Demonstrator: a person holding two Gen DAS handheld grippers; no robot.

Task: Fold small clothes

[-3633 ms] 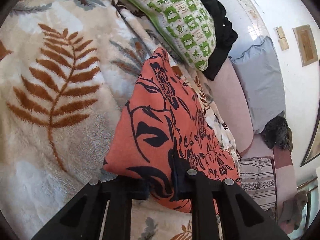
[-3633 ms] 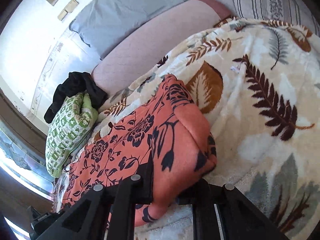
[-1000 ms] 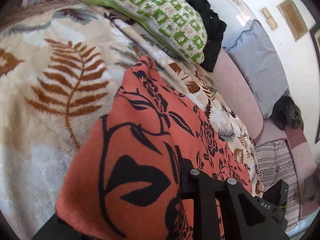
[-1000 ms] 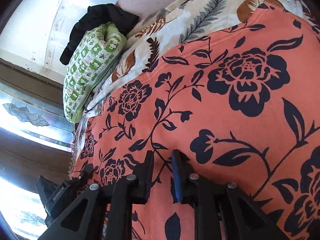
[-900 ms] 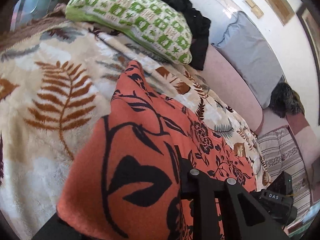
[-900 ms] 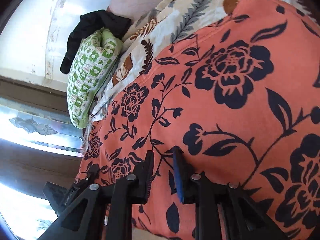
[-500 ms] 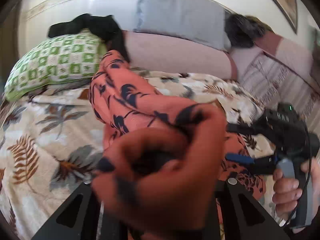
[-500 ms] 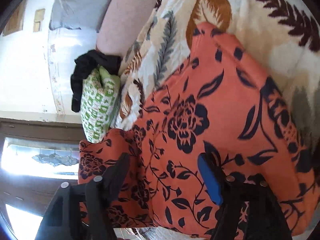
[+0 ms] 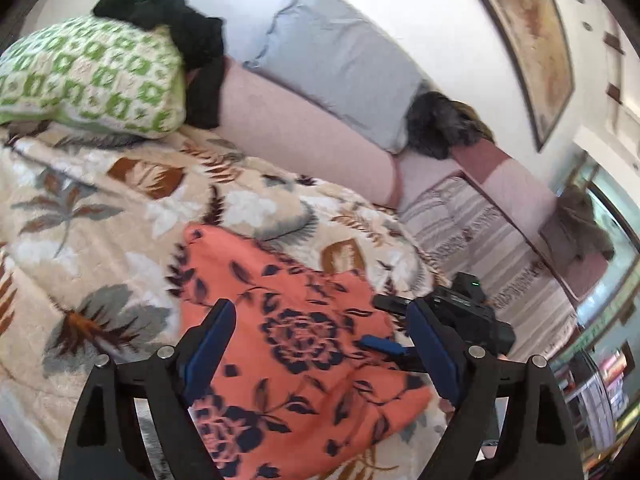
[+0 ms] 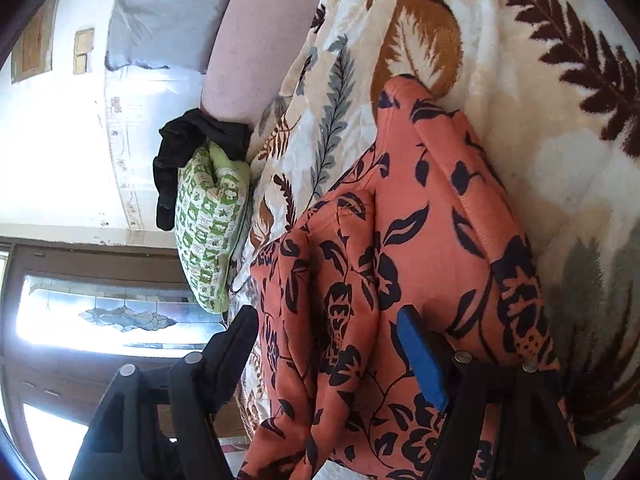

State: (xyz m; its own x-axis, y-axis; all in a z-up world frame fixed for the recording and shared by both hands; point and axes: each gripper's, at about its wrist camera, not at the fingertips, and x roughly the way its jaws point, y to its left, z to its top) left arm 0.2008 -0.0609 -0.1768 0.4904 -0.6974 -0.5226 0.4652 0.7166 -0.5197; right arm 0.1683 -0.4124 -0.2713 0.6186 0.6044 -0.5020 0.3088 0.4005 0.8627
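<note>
Orange floral garment lies folded on the leaf-print blanket. Left claw is opening, nothing gripped; right claw wide, empty. Next grip should pinch matched corners, keeping edges aligned.

Coral-orange cloth garment printed with navy-black roses, leaves and vines. Cream plush blanket patterned with rust-brown ferns, grey leaves and white blotches. Padded white pillow covered in green squares. Crumpled black cloth, plain. Pale grey cushion, plain. Dusty pink bolster, plain. Beige striped fabric with brown bands. Black gripper fingers faced with blue pads.
</note>
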